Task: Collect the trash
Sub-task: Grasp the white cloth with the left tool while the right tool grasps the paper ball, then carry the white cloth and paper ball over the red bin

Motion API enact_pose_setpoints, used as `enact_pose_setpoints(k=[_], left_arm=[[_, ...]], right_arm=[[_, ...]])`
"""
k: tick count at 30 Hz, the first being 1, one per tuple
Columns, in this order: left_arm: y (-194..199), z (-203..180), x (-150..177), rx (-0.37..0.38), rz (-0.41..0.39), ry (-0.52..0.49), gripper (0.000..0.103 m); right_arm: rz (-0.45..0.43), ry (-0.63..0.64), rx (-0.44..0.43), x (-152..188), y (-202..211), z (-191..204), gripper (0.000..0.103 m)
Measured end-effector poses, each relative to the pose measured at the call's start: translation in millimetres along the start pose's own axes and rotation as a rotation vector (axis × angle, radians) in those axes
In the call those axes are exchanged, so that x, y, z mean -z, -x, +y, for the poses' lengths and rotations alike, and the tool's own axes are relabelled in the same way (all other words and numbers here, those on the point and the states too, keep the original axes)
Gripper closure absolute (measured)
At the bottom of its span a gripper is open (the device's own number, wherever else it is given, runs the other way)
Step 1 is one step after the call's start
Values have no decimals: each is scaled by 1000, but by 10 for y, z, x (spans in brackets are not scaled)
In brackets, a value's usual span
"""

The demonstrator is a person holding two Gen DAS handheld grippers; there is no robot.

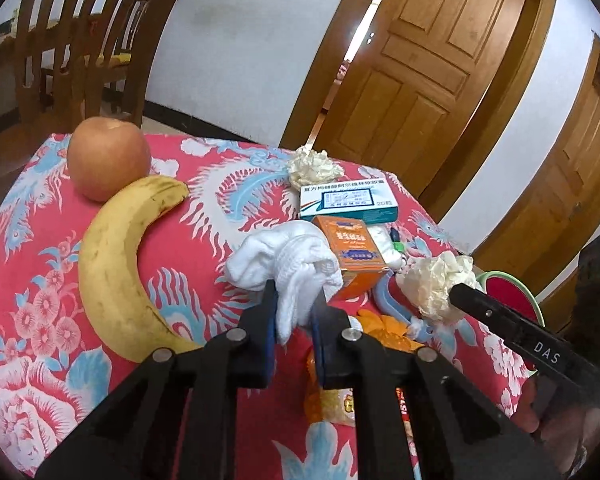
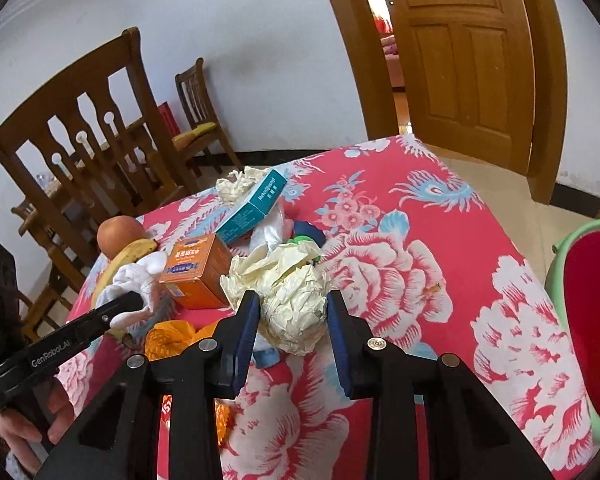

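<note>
The left hand-held gripper [image 1: 296,312] is clamped on a white cloth wad [image 1: 288,264], while the right hand-held gripper [image 2: 292,312] has its fingers closed against a crumpled cream paper ball [image 2: 292,304]; that hold looks shallow, so the springy paper could slip out during the carry to the red bin [image 2: 592,320] at three o'clock. A second paper ball [image 2: 236,186] waits at eleven o'clock on the tabletop [image 2: 420,240], beyond the orange box [image 2: 196,276].
</note>
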State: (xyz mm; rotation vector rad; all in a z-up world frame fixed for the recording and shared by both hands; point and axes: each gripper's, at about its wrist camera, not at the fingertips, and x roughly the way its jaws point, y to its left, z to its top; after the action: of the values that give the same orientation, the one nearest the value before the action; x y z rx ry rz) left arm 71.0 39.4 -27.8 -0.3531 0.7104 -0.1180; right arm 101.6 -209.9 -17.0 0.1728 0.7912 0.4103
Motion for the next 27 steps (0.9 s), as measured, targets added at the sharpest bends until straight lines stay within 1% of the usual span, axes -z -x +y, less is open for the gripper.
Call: enact_pose_setpoints(k=[4,8,10,14,16,17,18,19,20,21,22,23,24,27], left_arm=[[77,-56,38,-1,-18,-2,89],[235,-238,33,-14,-58,-49,89],[283,-333,21,-4,-64,-55,89],[321,-584,25,47,-65,-71,89],[303,-704,37,63,-60,-86,89],[296,-772,56,71,-59,-93,89],[284,-845,74,80,-58,-98,89],[262,-903,83,89,-56,-101,89],[233,-965,91,97,-51,-107,89],[207,-1006,94,100,-49,-111,89],[172,-1059,102,102,-47,-116,89],[130,-1108,106,105,-41,-117,89],[98,-1141,110,111,-34,-115,89],[13,-1273,143,136,-16,-106,89]], right_arm=[[3,7,1,10,38,-17,68],[-10,15,-10,-13,135,-60,68],[-30,11,-17,-29,217,-100,68],[-64,-10,-26,-28,359,-219,68],[-89,-16,-40,8,417,-303,68],[-89,-23,-49,34,426,-360,68],[-66,-37,-54,45,423,-418,68],[-70,-44,-61,55,455,-462,68],[-95,-42,-74,87,515,-521,68],[-94,-34,-80,112,535,-563,68],[-72,-29,-75,124,523,-593,67],[-51,-29,-44,138,507,-645,67],[-49,-32,-17,149,521,-697,67],[-71,-39,-26,161,649,-793,67]])
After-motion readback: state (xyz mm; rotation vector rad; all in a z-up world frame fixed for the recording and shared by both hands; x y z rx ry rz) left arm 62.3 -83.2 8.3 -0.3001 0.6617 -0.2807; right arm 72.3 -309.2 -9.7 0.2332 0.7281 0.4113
